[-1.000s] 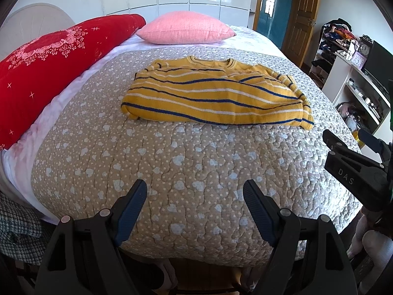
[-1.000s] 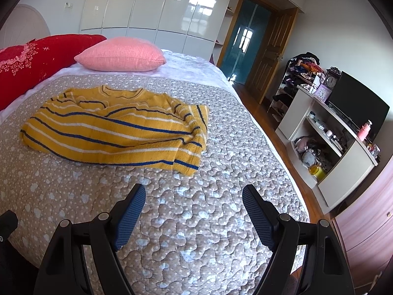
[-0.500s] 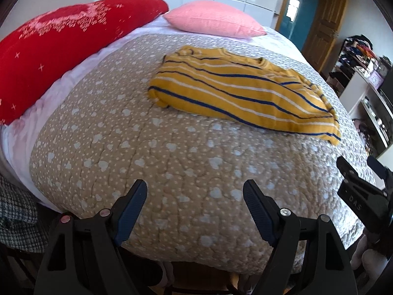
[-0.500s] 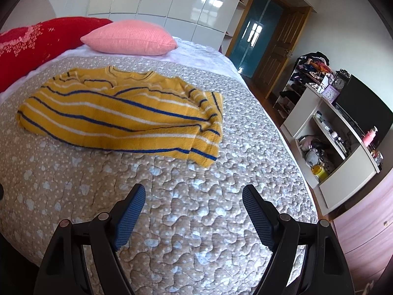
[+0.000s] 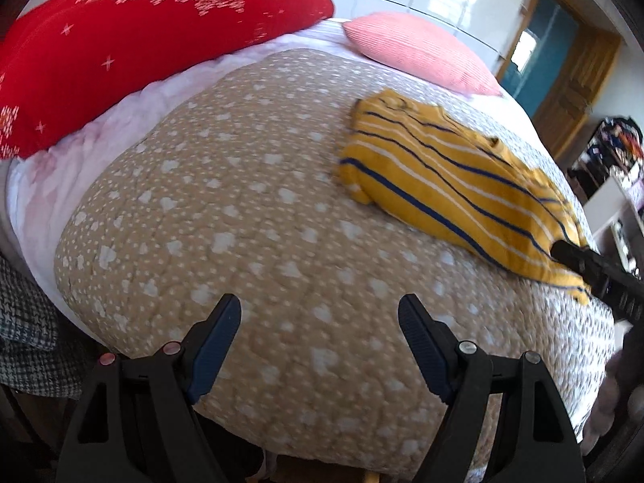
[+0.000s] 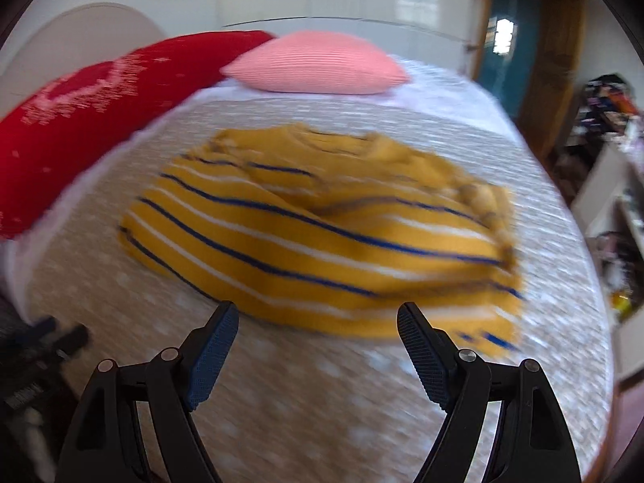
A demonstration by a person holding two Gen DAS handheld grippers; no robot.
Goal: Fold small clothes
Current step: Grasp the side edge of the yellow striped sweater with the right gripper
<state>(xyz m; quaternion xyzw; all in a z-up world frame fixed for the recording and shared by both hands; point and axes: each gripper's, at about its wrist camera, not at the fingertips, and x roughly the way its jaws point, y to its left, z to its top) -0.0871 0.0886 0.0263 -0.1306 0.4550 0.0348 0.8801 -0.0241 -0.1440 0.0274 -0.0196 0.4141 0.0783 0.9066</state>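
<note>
on the heart-patterned quilt (image 5: 249, 217), toward the side away from the red cushion (image 5: 133, 44) and below the pink pillow (image 6: 318, 62), lies the yellow striped sweater (image 6: 322, 233), spread crosswise and already doubled over at least once, with its collar toward the pillow. the left gripper (image 5: 320, 334) hangs over bare quilt well short of the sweater, jaws spread wide with nothing between them. the right gripper (image 6: 318, 338) is close in at the sweater's near hem, jaws just as wide and empty; in the left wrist view its black finger shows over the far hem corner, though whether it touches the cloth cannot be told.

the sweater looks like a soft, light knit: limp, thick enough to bunch, likely to stretch and sag if lifted by one point. the right view is blurred, so the layers at the hem are only probably two. the best hold seems to be the two near hem corners, one per gripper, pinching through every layer so the fold travels together.
</note>
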